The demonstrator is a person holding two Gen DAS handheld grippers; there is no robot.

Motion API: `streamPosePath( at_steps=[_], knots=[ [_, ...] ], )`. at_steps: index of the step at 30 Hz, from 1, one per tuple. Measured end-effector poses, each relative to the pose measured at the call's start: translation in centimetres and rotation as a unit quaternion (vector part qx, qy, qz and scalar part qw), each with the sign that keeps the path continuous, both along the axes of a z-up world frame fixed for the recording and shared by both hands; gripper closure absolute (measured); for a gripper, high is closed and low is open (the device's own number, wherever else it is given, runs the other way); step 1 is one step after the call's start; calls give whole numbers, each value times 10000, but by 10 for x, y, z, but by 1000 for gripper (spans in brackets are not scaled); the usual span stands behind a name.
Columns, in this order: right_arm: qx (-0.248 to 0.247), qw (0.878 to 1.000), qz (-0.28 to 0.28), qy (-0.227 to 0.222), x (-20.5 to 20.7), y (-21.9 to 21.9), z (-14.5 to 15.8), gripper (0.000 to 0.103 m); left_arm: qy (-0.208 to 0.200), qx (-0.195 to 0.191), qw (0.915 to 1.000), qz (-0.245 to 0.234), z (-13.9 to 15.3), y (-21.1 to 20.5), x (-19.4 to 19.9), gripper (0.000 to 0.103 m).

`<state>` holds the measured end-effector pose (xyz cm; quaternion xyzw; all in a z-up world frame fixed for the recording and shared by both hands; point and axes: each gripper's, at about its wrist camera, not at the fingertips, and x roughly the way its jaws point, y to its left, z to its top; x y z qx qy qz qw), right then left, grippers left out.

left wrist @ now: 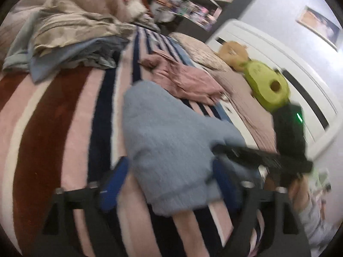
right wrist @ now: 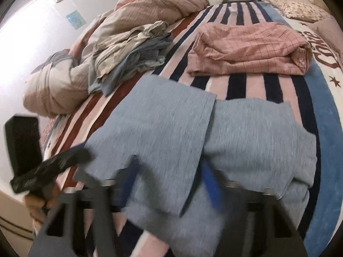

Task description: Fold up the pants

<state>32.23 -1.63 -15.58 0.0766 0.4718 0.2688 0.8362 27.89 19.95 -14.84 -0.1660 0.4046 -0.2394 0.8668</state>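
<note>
Mid-fold here: the grey-blue pants (right wrist: 193, 132) lie low and centre in both views on the striped blanket (left wrist: 53, 115), one layer already lapped over the other. The left gripper (left wrist: 169, 184) stands wide, blue fingers (left wrist: 115, 184) straddling the cloth. The right gripper (right wrist: 169, 184) looks spread too, though blur makes it hard to say whether it pinches fabric. Next move, I'd judge: close on the near edge and carry it toward the pink checked garment (right wrist: 250, 49) at upper right

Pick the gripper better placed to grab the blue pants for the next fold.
Left, probably: the hem of the blue pants lies between the open fingers of the left gripper; the right gripper straddles mid-fabric.
</note>
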Motion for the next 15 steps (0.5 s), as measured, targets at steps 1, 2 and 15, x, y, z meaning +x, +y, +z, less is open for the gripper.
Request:
streamPosePath(
  at_steps=[1,2,15],
  knots=[
    [-49,10000,-56,-33,2,1,0,98,-28,63,9998,-177,1,-3,-4,17],
    [-5,10000,-70,-41,3,0,0,99,-71,182,9995,-244,0,-7,-8,17],
    [697,9974,0,-171,-15,-23,18,98,-418,669,9938,786,1,0,-16,24]
  ],
)
